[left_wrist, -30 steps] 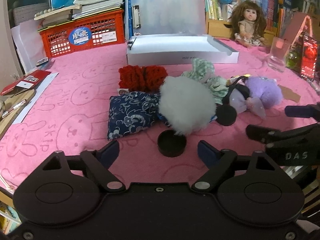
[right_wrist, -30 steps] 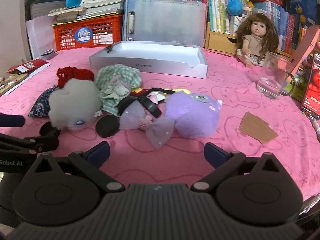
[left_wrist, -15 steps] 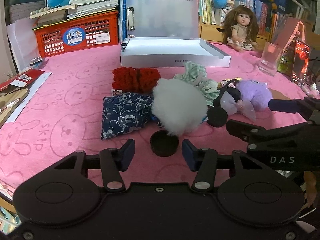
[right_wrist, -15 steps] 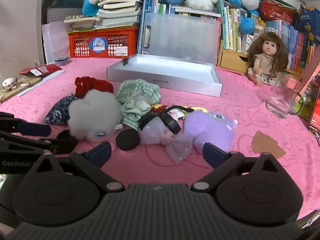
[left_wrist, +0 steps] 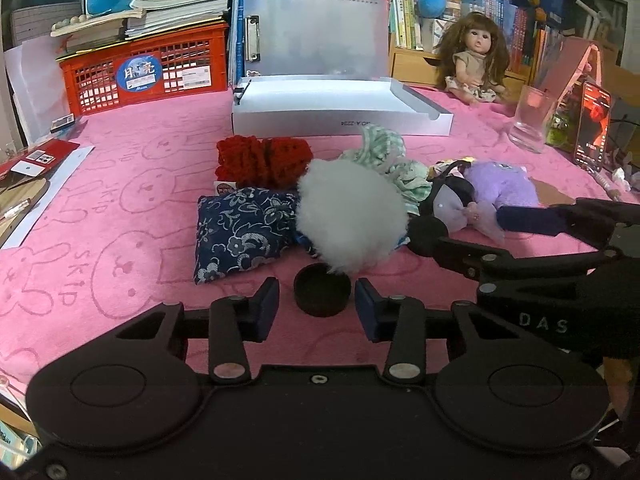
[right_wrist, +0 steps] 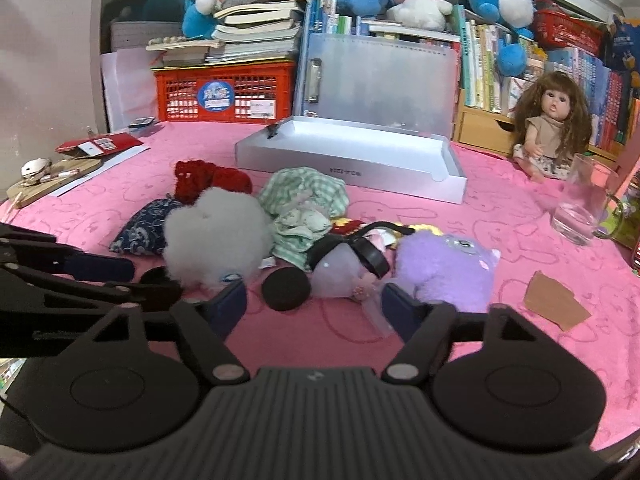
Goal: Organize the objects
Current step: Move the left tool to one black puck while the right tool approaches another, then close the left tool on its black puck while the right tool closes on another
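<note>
My left claw (left_wrist: pixel 316 307) sits low over the pink worktop (left_wrist: pixel 120 184), its 2 blue pads either side of a small black round cap (left_wrist: pixel 322 295); jaws have just been closing in, but a sliver of gap shows on both sides, so not gripping yet. That cap is my landmark. Just behind it, touching its far edge, is a white fluffy ball (left_wrist: pixel 352 214). Left of the ball lies a navy floral pouch (left_wrist: pixel 244 232), and behind that a red knitted piece (left_wrist: pixel 264 160). Behind the ball to the right is a crumpled green checked cloth (left_wrist: pixel 384 152). Right of the cap: a second black disc (left_wrist: pixel 428 234), then a lilac bow toy with a black band (left_wrist: pixel 460 206) and a purple plush (left_wrist: pixel 500 184), all bunched together. My right claw (right_wrist: pixel 314 306) comes in from the cap's right side; jaws have just been narrowing, still apart, with the second disc and the bow toy sitting just ahead between the fingertips, nothing clamped. Far behind the pile, an open white box (left_wrist: pixel 340 104) with its clear lid up. A doll (left_wrist: pixel 476 60) sits back right of it, a glass (left_wrist: pixel 530 118) nearer right, a red crate (left_wrist: pixel 144 76) back left.
</note>
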Demonstrator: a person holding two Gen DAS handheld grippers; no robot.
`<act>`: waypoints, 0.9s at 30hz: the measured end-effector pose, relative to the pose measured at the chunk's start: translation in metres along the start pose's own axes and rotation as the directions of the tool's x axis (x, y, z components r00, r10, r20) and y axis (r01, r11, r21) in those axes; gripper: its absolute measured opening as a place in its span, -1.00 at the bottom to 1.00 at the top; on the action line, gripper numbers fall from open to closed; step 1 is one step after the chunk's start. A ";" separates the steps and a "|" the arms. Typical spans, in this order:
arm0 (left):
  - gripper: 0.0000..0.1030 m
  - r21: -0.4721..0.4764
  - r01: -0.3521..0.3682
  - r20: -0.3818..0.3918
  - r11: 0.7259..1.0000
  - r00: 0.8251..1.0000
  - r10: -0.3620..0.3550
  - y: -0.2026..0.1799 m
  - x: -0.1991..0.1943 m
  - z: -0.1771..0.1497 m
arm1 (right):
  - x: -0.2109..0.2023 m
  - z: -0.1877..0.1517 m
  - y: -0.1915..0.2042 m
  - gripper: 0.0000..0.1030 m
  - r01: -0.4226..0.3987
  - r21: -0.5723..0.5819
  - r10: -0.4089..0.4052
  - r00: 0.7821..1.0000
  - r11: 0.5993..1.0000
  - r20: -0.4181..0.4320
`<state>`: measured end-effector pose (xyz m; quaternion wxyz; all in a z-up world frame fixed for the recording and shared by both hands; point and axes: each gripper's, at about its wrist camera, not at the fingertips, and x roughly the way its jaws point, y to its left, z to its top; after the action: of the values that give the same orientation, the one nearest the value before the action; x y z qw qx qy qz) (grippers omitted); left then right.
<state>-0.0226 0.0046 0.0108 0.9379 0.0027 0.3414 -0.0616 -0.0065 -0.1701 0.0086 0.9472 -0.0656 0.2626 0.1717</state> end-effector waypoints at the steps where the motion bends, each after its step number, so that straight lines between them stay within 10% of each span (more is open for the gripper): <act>1: -0.23 0.001 0.001 0.001 1.000 1.000 -0.001 0.000 0.000 0.000 | 0.001 0.000 0.001 0.39 -0.007 -0.003 0.007 1.000 1.000 -0.007; 14: -0.41 -0.006 0.018 0.006 1.000 1.000 -0.018 0.005 0.003 0.000 | 0.019 0.004 0.011 -0.11 -0.047 -0.052 0.044 0.998 0.998 -0.052; 27: -0.40 -0.005 0.013 0.012 1.000 1.000 -0.013 0.006 0.010 0.001 | 0.033 0.006 0.016 -0.10 -0.066 -0.084 0.061 0.996 0.994 -0.063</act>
<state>-0.0140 0.0096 0.0051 0.9394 -0.0025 0.3362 -0.0667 0.0167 -0.1442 -0.0042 0.9293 -0.1033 0.2851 0.2108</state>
